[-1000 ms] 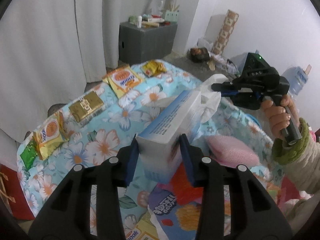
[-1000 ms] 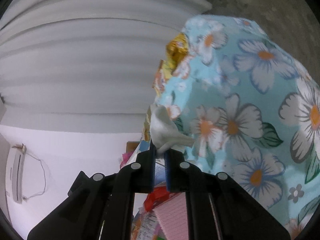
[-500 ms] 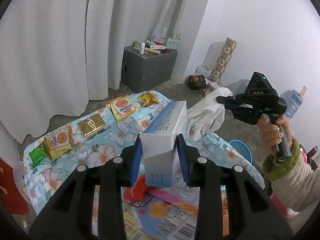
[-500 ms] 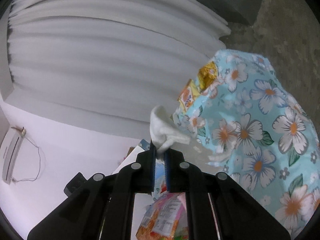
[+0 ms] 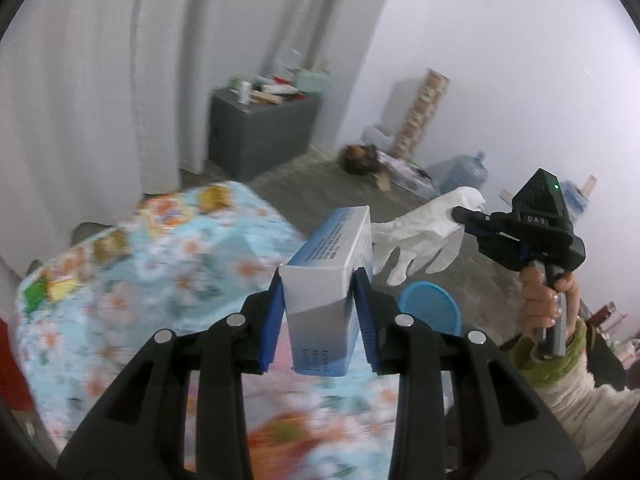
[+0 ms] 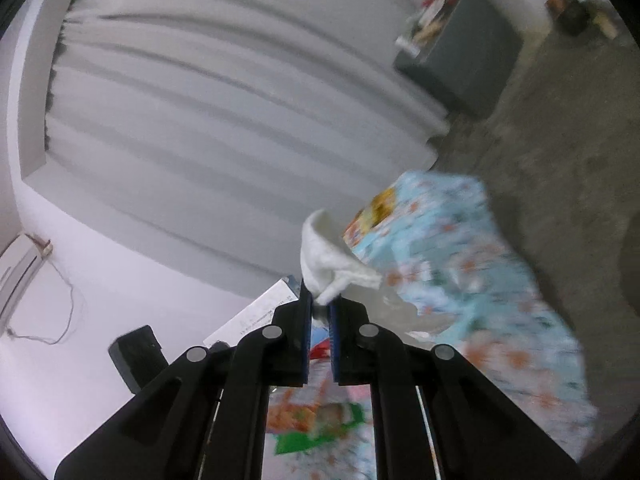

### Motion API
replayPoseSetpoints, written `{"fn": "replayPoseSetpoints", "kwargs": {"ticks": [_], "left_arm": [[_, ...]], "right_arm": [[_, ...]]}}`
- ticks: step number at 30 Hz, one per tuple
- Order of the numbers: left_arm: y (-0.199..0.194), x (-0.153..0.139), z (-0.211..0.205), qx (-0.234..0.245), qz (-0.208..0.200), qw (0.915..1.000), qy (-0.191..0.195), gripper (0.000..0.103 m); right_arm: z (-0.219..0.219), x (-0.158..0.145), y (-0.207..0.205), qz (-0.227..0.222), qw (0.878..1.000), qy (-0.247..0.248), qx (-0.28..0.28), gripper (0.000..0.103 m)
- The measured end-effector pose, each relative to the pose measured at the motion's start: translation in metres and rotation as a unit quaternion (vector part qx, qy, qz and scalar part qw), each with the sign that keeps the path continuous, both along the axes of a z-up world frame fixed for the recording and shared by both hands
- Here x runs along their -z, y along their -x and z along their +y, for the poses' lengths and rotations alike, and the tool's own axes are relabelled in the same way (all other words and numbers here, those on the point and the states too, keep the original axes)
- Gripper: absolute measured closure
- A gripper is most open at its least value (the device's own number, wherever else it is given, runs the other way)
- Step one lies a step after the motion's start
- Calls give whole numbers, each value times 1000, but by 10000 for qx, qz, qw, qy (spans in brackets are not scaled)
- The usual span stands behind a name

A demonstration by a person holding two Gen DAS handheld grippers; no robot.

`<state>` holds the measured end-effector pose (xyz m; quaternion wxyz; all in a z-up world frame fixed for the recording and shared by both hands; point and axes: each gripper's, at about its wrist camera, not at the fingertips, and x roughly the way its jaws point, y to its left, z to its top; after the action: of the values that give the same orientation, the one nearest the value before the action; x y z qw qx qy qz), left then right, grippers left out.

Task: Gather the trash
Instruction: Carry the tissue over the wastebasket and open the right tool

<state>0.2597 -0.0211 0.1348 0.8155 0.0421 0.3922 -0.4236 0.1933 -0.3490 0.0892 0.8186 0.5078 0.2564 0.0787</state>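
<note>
1. Closest to us, our left gripper [image 5: 319, 312] is clamped on a blue and white box [image 5: 326, 280]; the blue pads press its two long sides, and the box sticks forward and slightly up, clear of the table.
2. Our right gripper [image 6: 320, 316] is pinched nearly closed on a white glove [image 6: 328, 260]. The left view shows the glove [image 5: 420, 236] hanging from its tips with the fingers dangling downward, touching nothing.
3. The right hand [image 5: 546, 300] grips the handle of that tool, a green cuff at the wrist.
4. Below and between the two tools lies the table with the flowered cloth [image 5: 160, 276]. Snack wrappers [image 5: 108, 246] lie along its far left edge, blurred, and more coloured packets [image 6: 316, 420] sit near us.
5. Just past the box, low on the floor, a round blue bin [image 5: 430, 306] shows its rim. We judge this is where the trash goes, though its inside is hidden.
6. Farther off stand a grey cabinet [image 5: 260, 132] with clutter on top, a water jug [image 5: 464, 174], and white curtains.
7. We judge the step in hand to be carrying: both pieces are lifted and on their way to the bin.
8. The next move calls for bringing each tool over the blue rim before letting go. The limp glove could drape over the edge, so it wants a drop from well above the middle.
</note>
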Motion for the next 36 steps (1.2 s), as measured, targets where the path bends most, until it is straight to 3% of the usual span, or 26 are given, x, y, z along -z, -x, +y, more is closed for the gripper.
{"fn": "replayPoseSetpoints", "kwargs": {"ticks": [5, 9, 16, 21, 22, 23, 24, 25, 27, 28, 32, 36], "left_arm": [[37, 20, -100, 593, 330, 9977, -46, 72], [70, 52, -188, 1182, 464, 9916, -239, 72], [118, 148, -338, 1877, 851, 9739, -948, 71], [139, 209, -408, 2050, 1107, 9646, -1237, 70], [143, 219, -417, 2056, 1159, 9633, -1282, 65], [145, 228, -424, 2052, 1220, 9620, -1326, 60], [147, 242, -434, 1982, 1263, 9610, -1458, 43], [142, 250, -438, 1913, 1232, 9610, -1574, 36], [142, 263, -444, 1797, 1147, 9605, -1790, 36], [144, 267, -444, 1770, 1156, 9595, -1864, 36], [151, 259, -434, 1870, 994, 9610, -1779, 28], [159, 236, -409, 1849, 621, 9668, -1649, 27]], "right_arm": [[-55, 14, 85, 216, 9974, 84, 686, 95], [-98, 41, 147, 670, 9883, 199, 1354, 95], [-170, 124, 236, 1578, 9563, 68, 2458, 95], [-205, 183, 246, 1984, 9418, -152, 2711, 92], [-214, 197, 247, 2070, 9380, -143, 2777, 91], [-220, 207, 244, 2097, 9371, -108, 2790, 81], [-224, 220, 241, 2116, 9381, -42, 2740, 71], [-230, 238, 237, 2299, 9351, 100, 2696, 60], [-230, 264, 233, 2863, 9157, 299, 2804, 58], [-230, 277, 233, 3017, 9129, 309, 2734, 58], [-222, 299, 244, 3025, 9151, 165, 2662, 55], [-213, 284, 250, 3005, 9135, 470, 2703, 51]]}}
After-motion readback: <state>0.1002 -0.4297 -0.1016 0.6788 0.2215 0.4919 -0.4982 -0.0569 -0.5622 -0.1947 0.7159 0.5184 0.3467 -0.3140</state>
